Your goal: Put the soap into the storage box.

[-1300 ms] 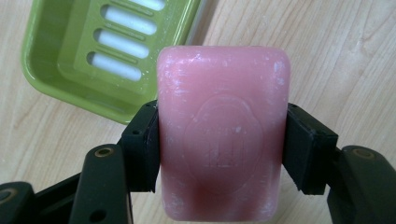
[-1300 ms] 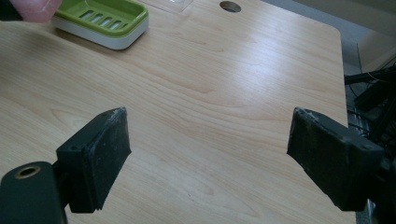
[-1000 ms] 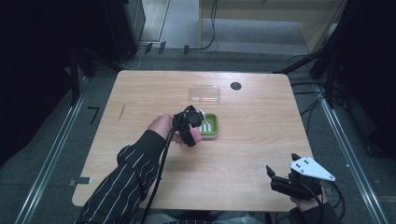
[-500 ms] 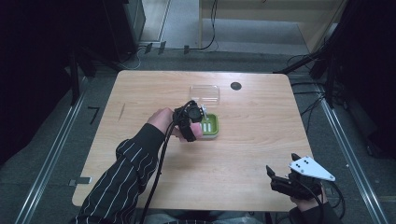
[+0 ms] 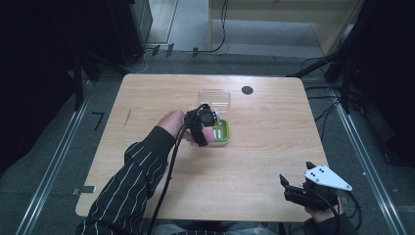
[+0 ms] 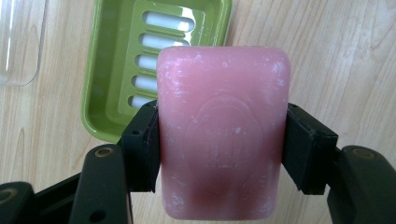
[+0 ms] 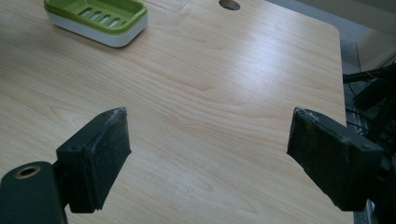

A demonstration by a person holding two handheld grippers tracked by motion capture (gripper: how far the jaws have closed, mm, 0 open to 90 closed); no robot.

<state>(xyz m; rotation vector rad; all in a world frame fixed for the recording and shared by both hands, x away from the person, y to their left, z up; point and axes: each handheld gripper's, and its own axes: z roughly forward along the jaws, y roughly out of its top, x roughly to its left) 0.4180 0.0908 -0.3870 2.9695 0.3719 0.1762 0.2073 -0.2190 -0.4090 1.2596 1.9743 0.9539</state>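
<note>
A pink bar of soap point(image 6: 223, 130) is clamped between the jaws of my left gripper point(image 6: 219, 149), held over the near edge of a green slotted soap dish point(image 6: 154, 51). In the high view the left gripper point(image 5: 203, 128) hovers at the dish point(image 5: 221, 131) in the table's middle, and a bit of pink soap point(image 5: 208, 134) peeks out below it. My right gripper point(image 7: 210, 154) stands open above bare wood near the table's front right corner point(image 5: 296, 188), with nothing between its pads; the dish point(image 7: 100, 18) lies far off from it.
A clear plastic lid point(image 5: 214, 98) lies just behind the dish, also at the upper left of the left gripper view point(image 6: 18, 37). A dark round hole point(image 5: 247, 90) marks the wooden table point(image 5: 274, 142) behind it. The table's right edge is near the right gripper.
My left gripper has carried the soap a little farther and to the right, to the green dish. The right gripper has stayed still.
</note>
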